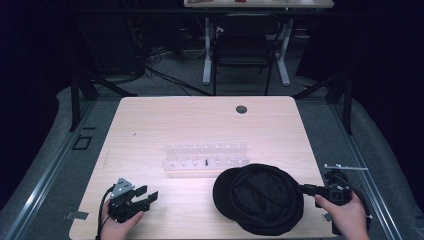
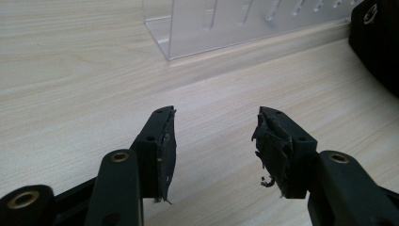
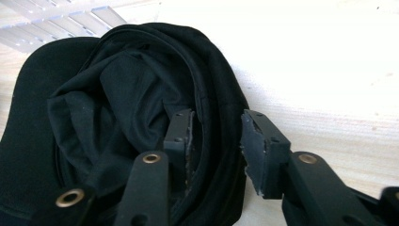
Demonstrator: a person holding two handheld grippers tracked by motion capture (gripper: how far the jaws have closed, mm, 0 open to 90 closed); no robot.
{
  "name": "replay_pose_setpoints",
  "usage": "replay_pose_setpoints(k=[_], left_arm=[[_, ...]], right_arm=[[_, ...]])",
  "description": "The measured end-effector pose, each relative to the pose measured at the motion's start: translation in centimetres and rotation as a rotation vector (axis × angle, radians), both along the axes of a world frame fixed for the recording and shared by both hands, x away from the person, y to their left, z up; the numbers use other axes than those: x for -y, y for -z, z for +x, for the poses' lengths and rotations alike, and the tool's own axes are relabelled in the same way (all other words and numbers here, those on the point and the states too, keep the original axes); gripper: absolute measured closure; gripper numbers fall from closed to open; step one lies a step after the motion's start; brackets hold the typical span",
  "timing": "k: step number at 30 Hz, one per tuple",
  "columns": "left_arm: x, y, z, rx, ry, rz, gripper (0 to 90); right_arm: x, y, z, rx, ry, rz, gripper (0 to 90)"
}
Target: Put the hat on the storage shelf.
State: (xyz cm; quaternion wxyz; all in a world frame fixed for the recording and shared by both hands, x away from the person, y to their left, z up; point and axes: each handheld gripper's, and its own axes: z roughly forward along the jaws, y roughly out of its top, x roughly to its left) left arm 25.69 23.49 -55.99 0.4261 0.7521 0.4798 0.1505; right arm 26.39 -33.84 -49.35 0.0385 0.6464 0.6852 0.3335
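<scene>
A black cap (image 1: 260, 197) lies upside down at the front right of the wooden table (image 1: 165, 120), its crumpled lining facing up (image 3: 117, 94). My right gripper (image 1: 302, 189) reaches in from the right, open. Its jaws straddle the cap's right rim (image 3: 217, 117), one inside the crown and one outside, and I see no squeeze on the fabric. Near the front left edge my left gripper (image 1: 148, 194) hangs open over bare wood with nothing between its jaws (image 2: 214, 117). The cap's edge (image 2: 376, 42) shows off to the right.
A clear acrylic rack (image 1: 206, 159) with rows of small pegs stands mid-table just behind the cap, also seen as the rack (image 2: 226, 23) ahead of the left jaws. A round grommet hole (image 1: 241, 109) sits near the far edge. A chair (image 1: 242, 47) stands beyond the table.
</scene>
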Motion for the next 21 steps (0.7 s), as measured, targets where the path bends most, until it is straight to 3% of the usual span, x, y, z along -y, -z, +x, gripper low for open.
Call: replay_pose_setpoints(k=[1,2,3,10,17,21], left_arm=[[0.0,0.0,0.0,0.001,-0.002,0.0,48.0],[0.0,0.0,0.0,-0.002,-0.002,0.004,48.0],[0.0,0.0,0.0,-0.001,-0.002,0.003,47.9],[0.0,0.0,0.0,-0.007,0.004,0.008,47.9],[0.2,0.1,0.0,0.0,0.003,0.009,47.9],[0.2,0.1,0.0,-0.006,0.009,0.014,47.9]], right_arm=[[0.1,-0.4,0.1,-0.017,-0.011,-0.047,64.6],[-0.2,-0.3,0.3,-0.008,0.004,-0.021,65.3],[-0.3,-0.4,0.4,-0.02,-0.002,-0.027,65.4],[-1.0,-0.7,1.2,-0.101,-0.015,-0.106,68.4],[-1.2,-0.6,1.7,-0.173,-0.013,-0.116,71.9],[-1.3,-0.4,1.8,-0.19,0.001,-0.129,72.1]])
